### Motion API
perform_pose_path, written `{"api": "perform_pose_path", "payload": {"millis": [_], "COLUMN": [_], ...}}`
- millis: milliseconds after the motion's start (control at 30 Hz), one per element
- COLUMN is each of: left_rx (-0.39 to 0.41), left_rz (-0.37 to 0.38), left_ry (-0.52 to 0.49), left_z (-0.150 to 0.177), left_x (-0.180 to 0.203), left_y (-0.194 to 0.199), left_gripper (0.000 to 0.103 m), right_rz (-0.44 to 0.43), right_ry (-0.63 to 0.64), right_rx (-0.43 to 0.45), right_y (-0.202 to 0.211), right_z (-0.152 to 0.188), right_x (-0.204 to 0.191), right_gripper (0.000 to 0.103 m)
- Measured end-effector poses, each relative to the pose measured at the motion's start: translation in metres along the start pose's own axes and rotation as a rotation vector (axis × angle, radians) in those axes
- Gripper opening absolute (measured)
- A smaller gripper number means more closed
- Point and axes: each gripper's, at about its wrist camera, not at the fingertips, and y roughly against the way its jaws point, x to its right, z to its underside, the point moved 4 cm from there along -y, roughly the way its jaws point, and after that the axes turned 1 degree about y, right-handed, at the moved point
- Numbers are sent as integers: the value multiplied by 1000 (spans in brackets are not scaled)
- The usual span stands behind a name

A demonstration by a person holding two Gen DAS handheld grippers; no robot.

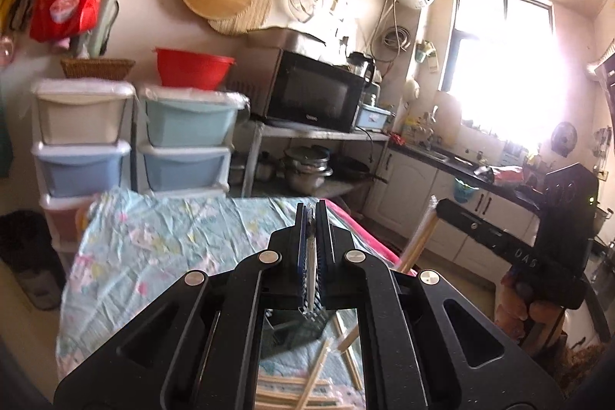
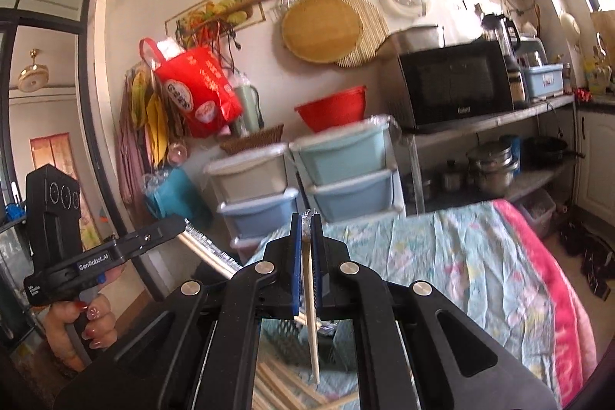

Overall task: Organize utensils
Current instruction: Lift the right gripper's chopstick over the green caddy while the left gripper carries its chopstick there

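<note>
My left gripper (image 1: 312, 214) is shut on a thin white wrapped utensil (image 1: 310, 271) that runs between its blue pads, held above the table. My right gripper (image 2: 306, 218) is shut on a pair of wooden chopsticks in a clear wrapper (image 2: 310, 302) that hangs down below the fingers. Several loose chopsticks (image 1: 303, 390) lie on the floral tablecloth (image 1: 161, 241) under the left gripper, next to a dark mesh basket (image 1: 303, 329). The basket (image 2: 286, 337) and chopsticks (image 2: 276, 387) also show under the right gripper. The right gripper (image 1: 442, 208) appears at the right of the left wrist view, holding its chopsticks (image 1: 421, 241).
Stacked plastic drawers (image 1: 184, 145) and a red bowl (image 1: 192, 68) stand behind the table. A black microwave (image 1: 311, 95) sits on a metal shelf with pots (image 1: 307, 166) below. A counter with a sink (image 1: 449, 156) runs under the bright window.
</note>
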Motion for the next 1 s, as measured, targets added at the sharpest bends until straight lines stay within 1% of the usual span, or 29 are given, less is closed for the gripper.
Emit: {"api": "perform_pose_path", "payload": {"millis": [133,267,467,700,1000], "left_rx": [23,31,2,-49,-94], "left_rz": [-19,-38,-43,-40,-34], "left_ry": [-2,-11,1,33,68], "left_z": [-14,-19,-13,4,29], "left_x": [-5,-8,-16,-27,-36], "left_y": [0,-3,-16,-37,-56], "left_gripper": [2,2,2,2,3], "right_rz": [11,25,61,88,114], "right_ry": [1,3,30,42,22], "right_rx": [40,82,106,100,49], "right_y": [-6,-15,-33,-53,-75], "right_z": [-17,-33,-43,-34,-10], "right_x": [3,9,17,25,36], "right_gripper": [5,5,5,5,5]}}
